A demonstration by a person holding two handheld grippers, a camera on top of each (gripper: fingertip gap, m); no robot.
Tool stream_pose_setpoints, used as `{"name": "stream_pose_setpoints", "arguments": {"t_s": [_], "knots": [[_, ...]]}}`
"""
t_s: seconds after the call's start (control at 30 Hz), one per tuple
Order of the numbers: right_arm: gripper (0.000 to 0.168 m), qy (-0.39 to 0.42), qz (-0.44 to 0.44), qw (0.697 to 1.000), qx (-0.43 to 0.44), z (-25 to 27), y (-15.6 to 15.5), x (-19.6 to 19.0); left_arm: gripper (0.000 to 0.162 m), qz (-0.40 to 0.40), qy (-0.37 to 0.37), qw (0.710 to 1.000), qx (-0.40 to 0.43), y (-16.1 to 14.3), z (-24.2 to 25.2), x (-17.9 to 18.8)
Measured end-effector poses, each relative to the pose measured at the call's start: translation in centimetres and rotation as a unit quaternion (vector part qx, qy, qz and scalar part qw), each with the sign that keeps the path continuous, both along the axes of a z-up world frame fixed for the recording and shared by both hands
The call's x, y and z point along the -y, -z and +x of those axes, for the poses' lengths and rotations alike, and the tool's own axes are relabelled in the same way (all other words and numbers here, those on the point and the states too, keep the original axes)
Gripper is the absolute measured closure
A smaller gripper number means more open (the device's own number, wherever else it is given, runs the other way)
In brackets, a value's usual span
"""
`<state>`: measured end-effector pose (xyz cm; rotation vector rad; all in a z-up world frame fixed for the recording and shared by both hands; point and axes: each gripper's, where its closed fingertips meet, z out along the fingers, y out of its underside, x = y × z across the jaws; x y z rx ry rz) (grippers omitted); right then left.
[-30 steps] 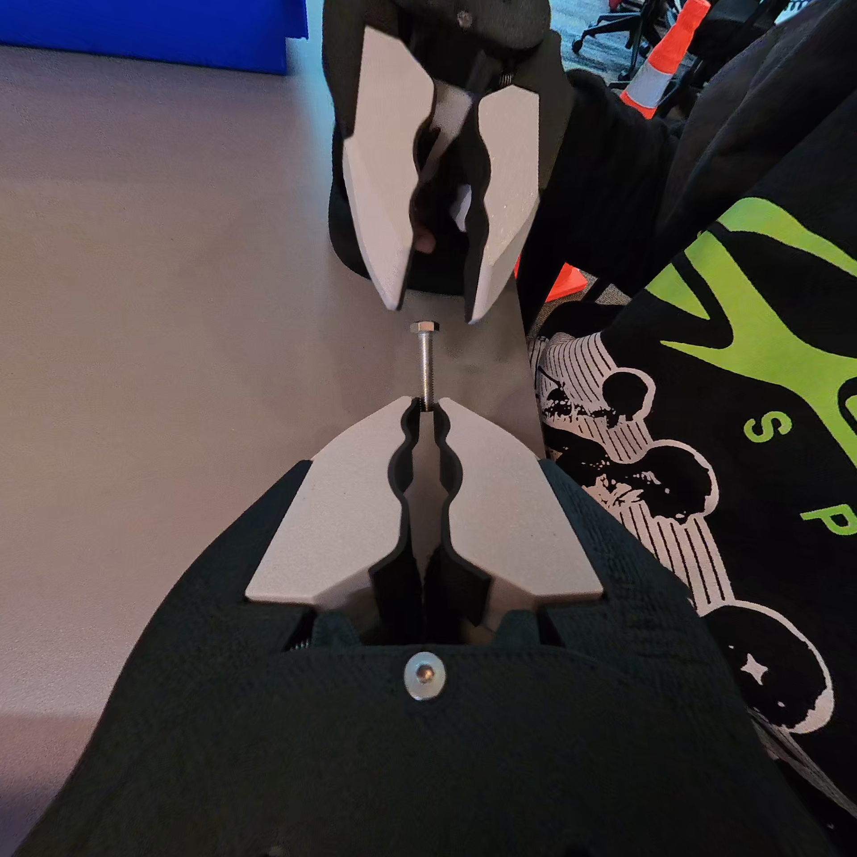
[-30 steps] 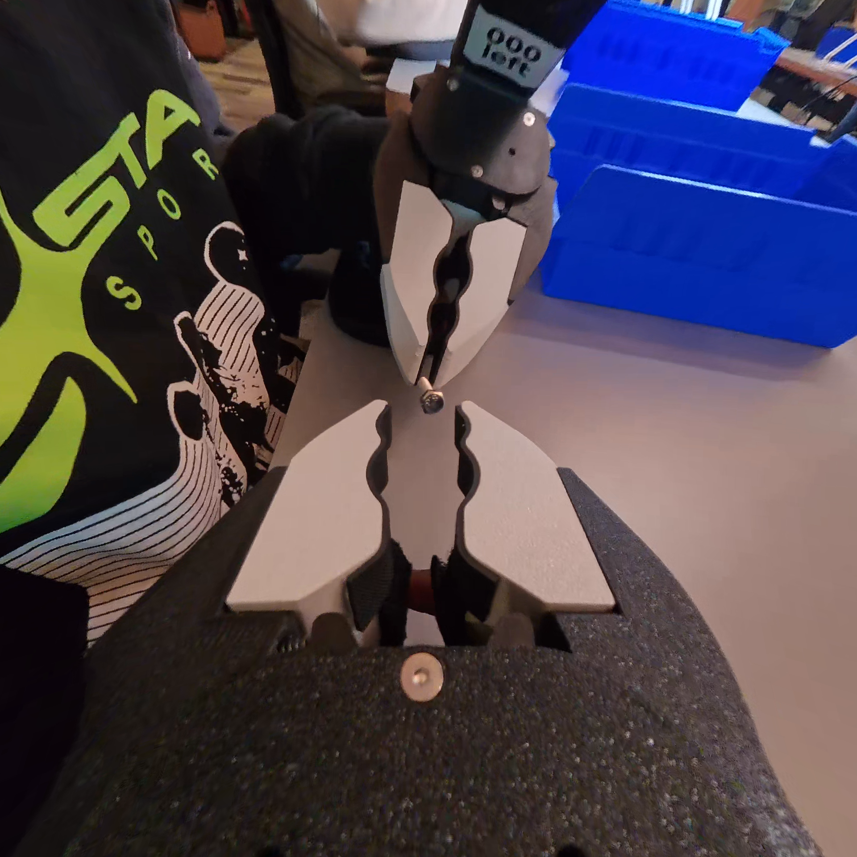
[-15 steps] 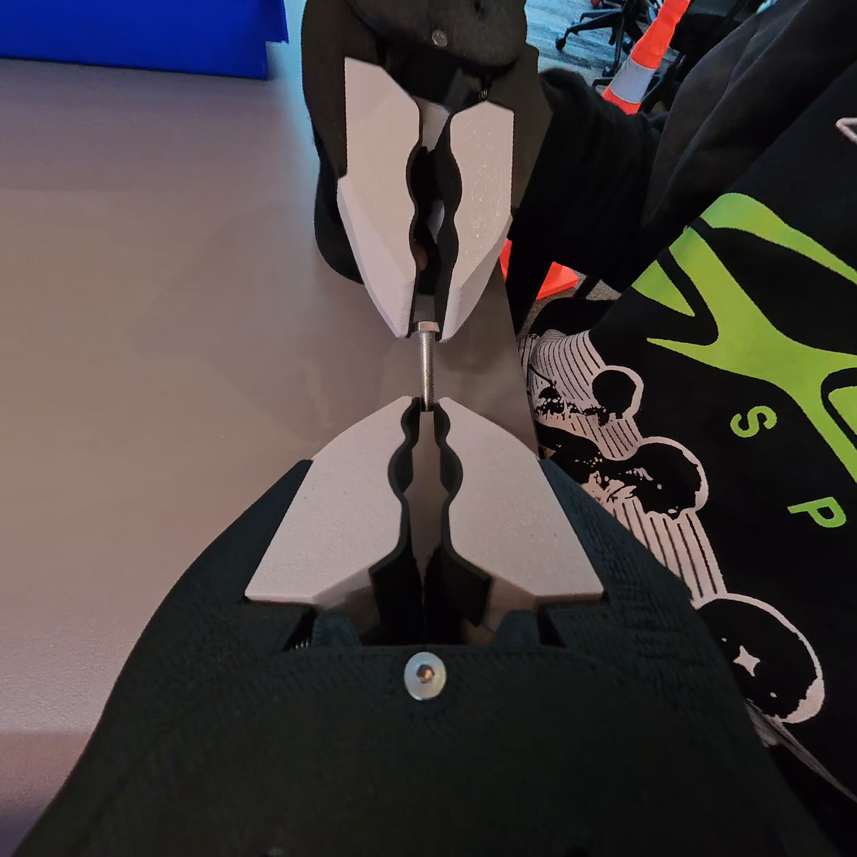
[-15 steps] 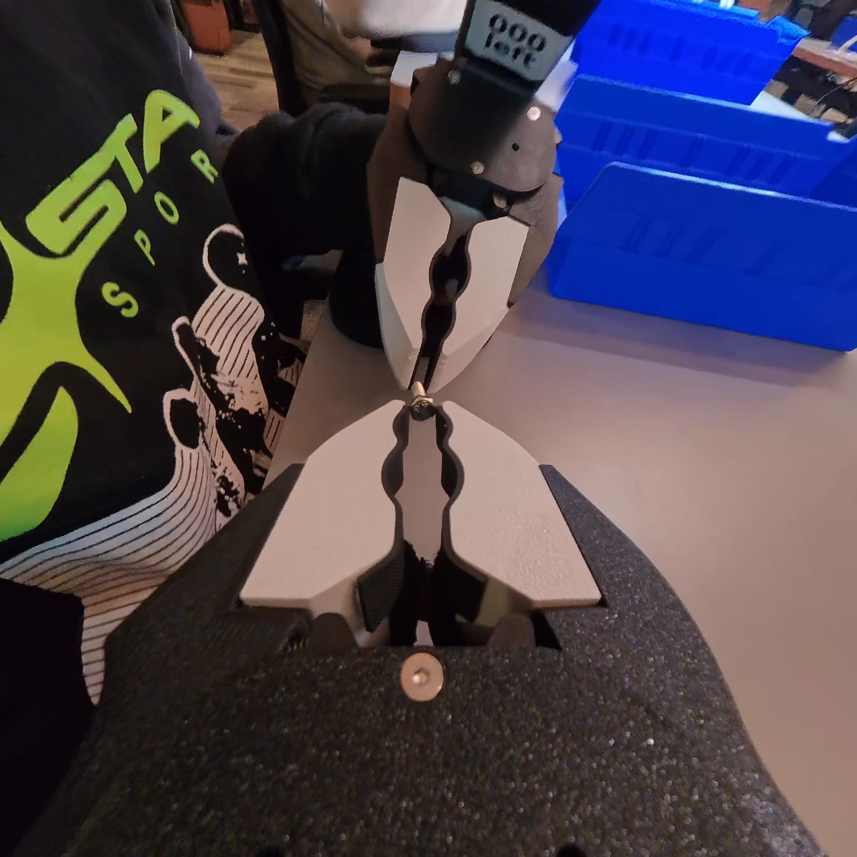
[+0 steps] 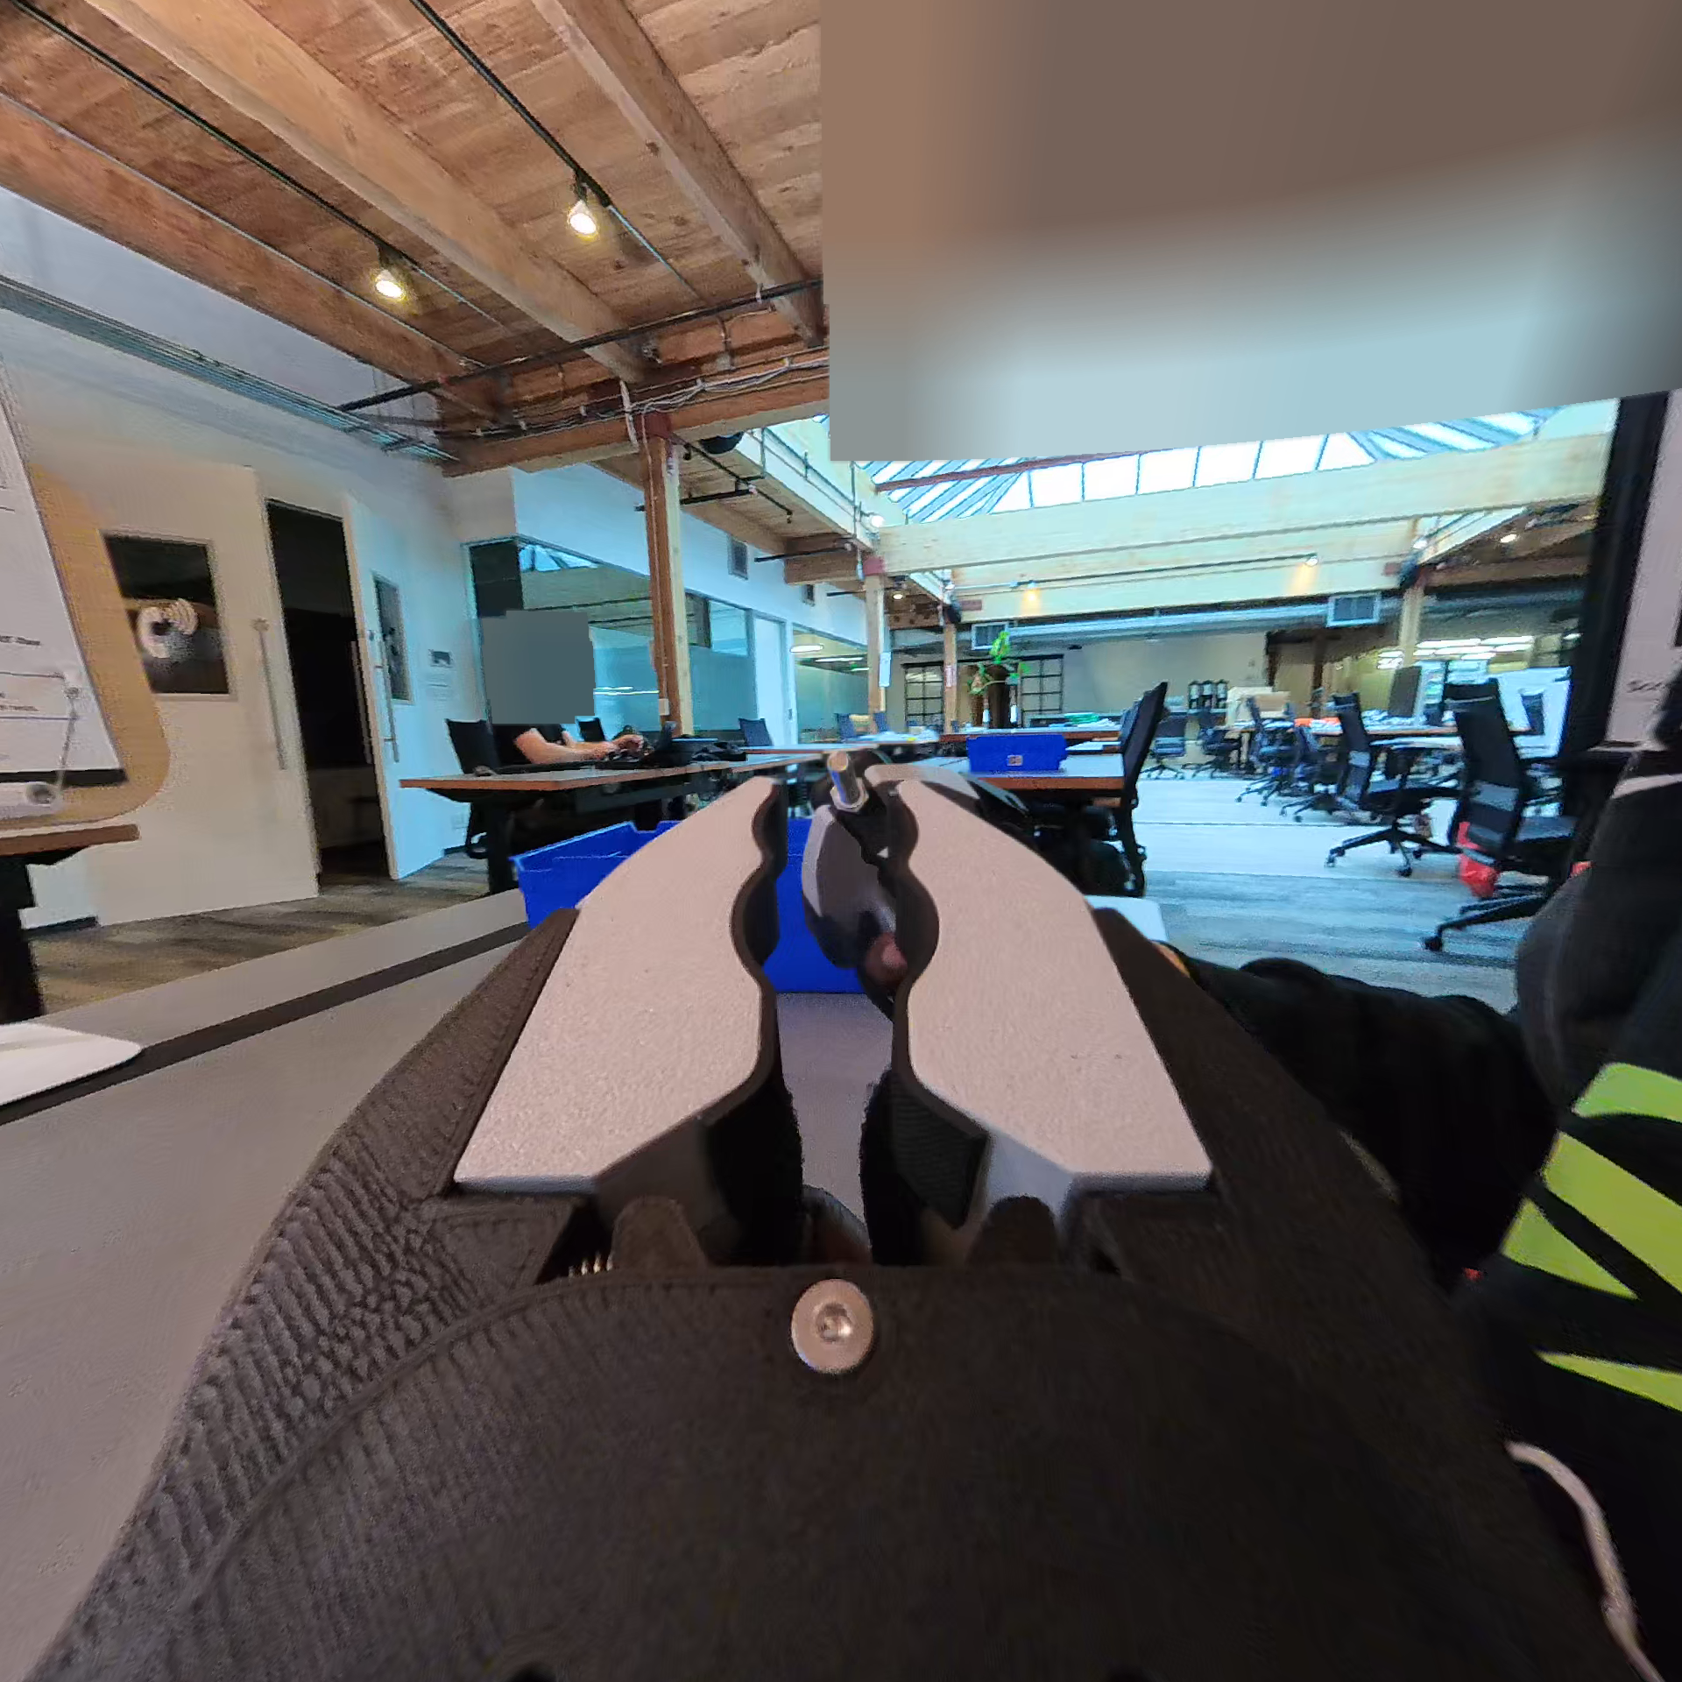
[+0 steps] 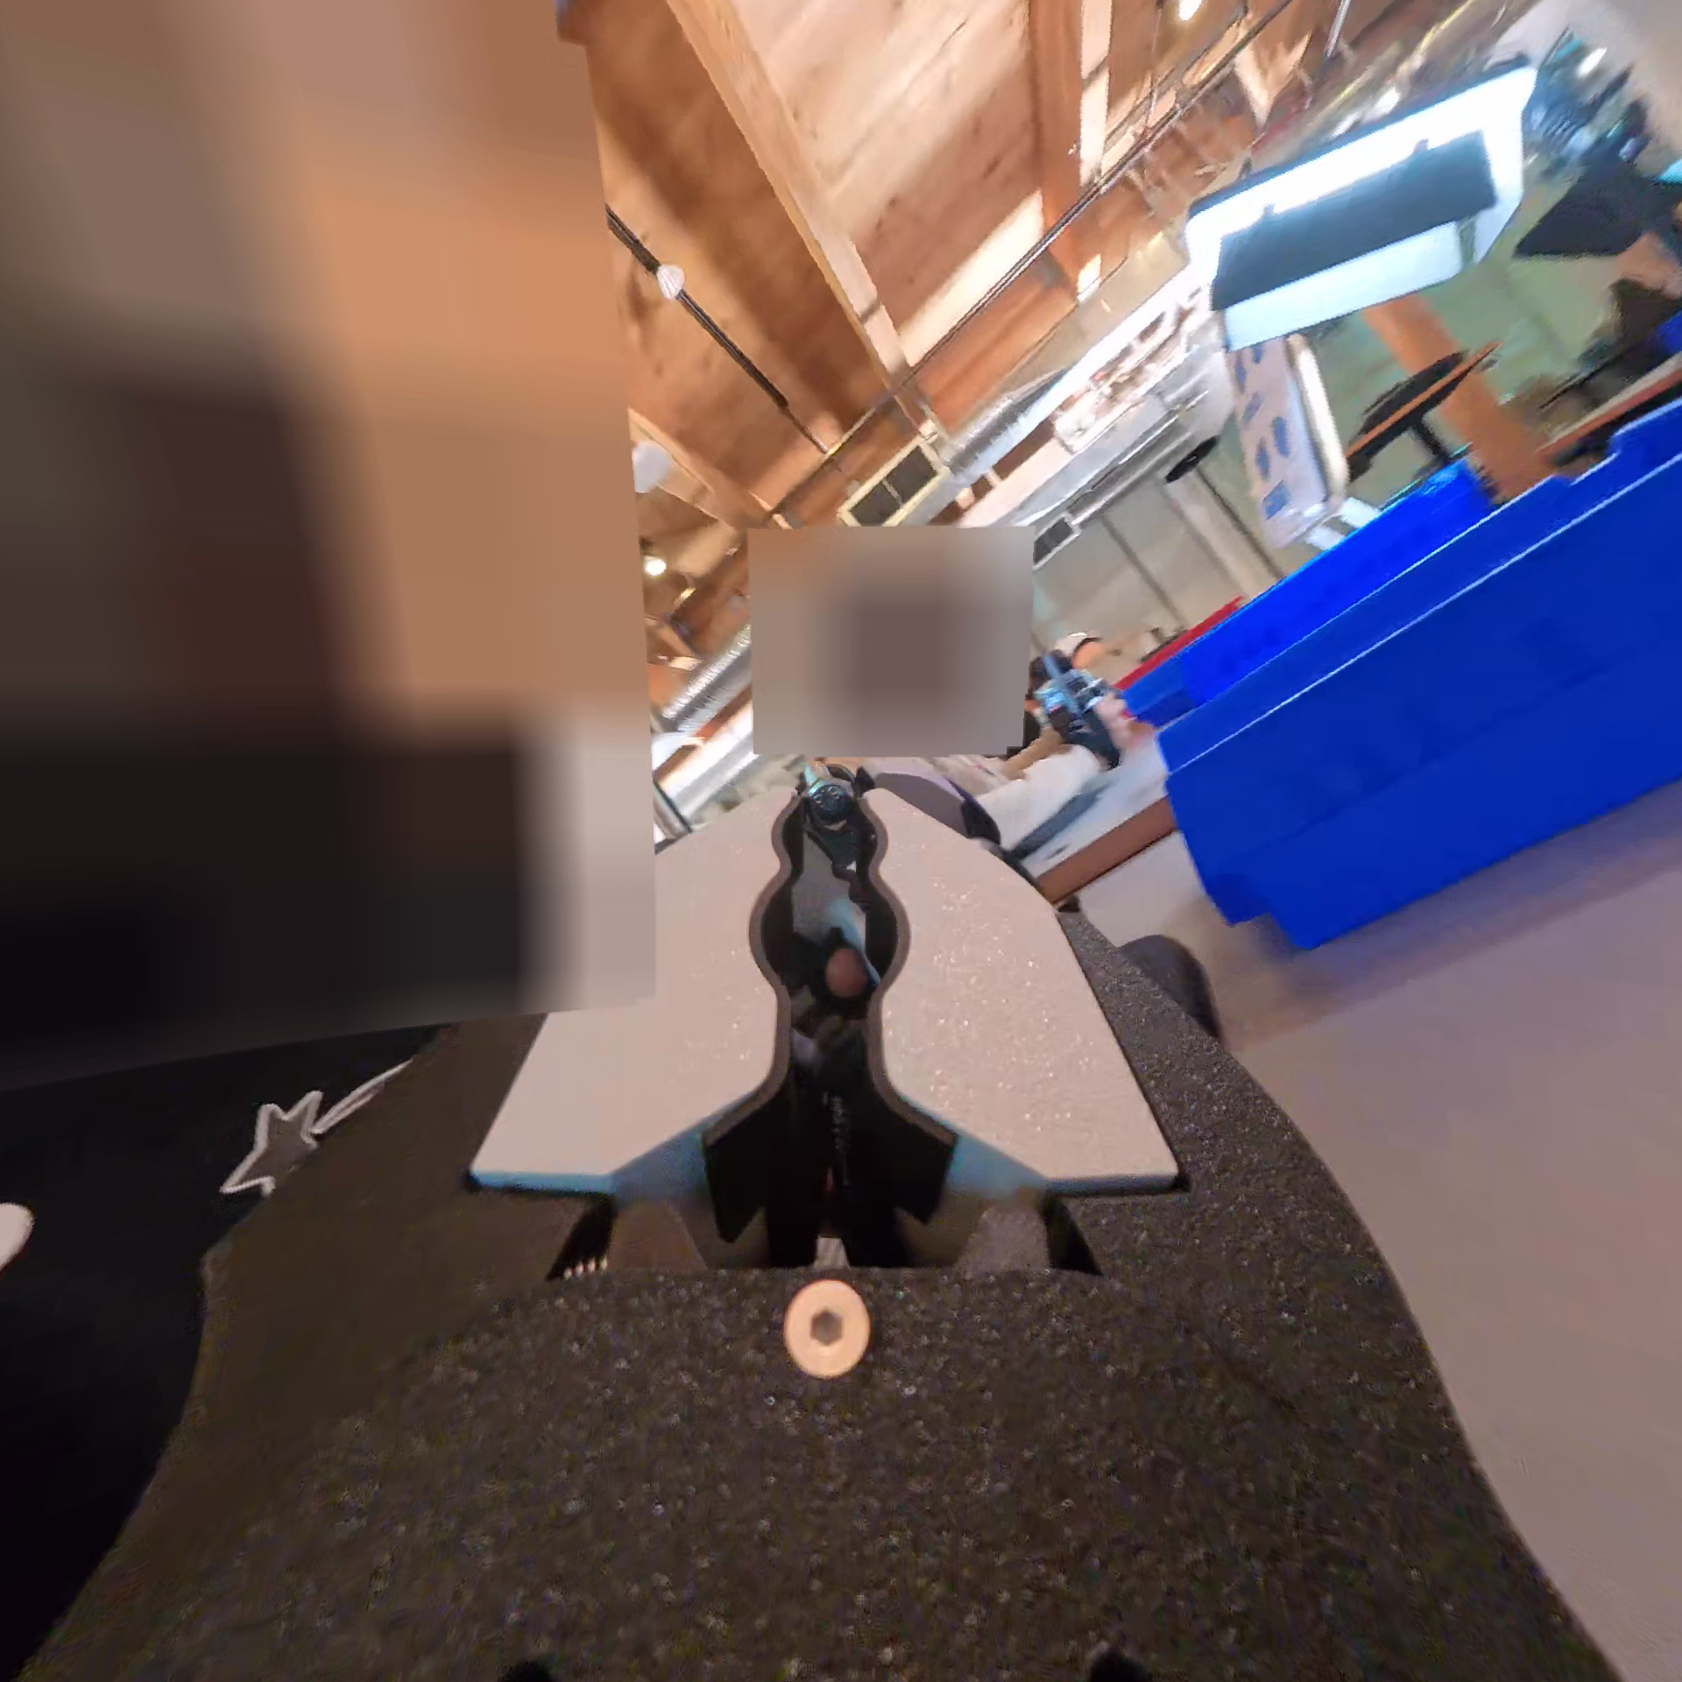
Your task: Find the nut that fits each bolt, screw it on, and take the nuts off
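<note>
In the left wrist view my left gripper (image 5: 833,783) is open, with a clear gap between its grey fingers (image 5: 655,956). The silver bolt (image 5: 842,787) stands in that gap at the tips, nearer the right-hand finger, and the pads do not press on it. Behind it a grey finger of my right gripper (image 5: 842,887) holds the bolt from the far side. In the right wrist view my right gripper (image 6: 831,801) is shut on the bolt's head (image 6: 830,807), which I see end-on at the fingertips. No nut shows in either view.
The grey table (image 5: 136,1183) lies below. Blue bins stand on it at the back (image 5: 582,865) and to the right (image 6: 1456,746). The person's black garment with green print (image 5: 1602,1183) is close on one side. Desks and office chairs (image 5: 1484,801) fill the room behind.
My right gripper closed on the bolt's head. My left gripper then opened and let go of the shank. Both grippers tilted up from the table towards the room.
</note>
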<state>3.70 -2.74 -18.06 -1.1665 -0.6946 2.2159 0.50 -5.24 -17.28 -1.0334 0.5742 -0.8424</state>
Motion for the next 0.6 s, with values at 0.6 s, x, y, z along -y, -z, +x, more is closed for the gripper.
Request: {"name": "stream_pose_setpoints", "arguments": {"t_s": [0.6], "knots": [[0.158, -0.098, -0.050, 0.994, 0.005, -0.8, 0.6, 1.6, 0.156, 0.032, 0.013, 0.999, -0.025, -0.1, 2.0, 0.3]]}}
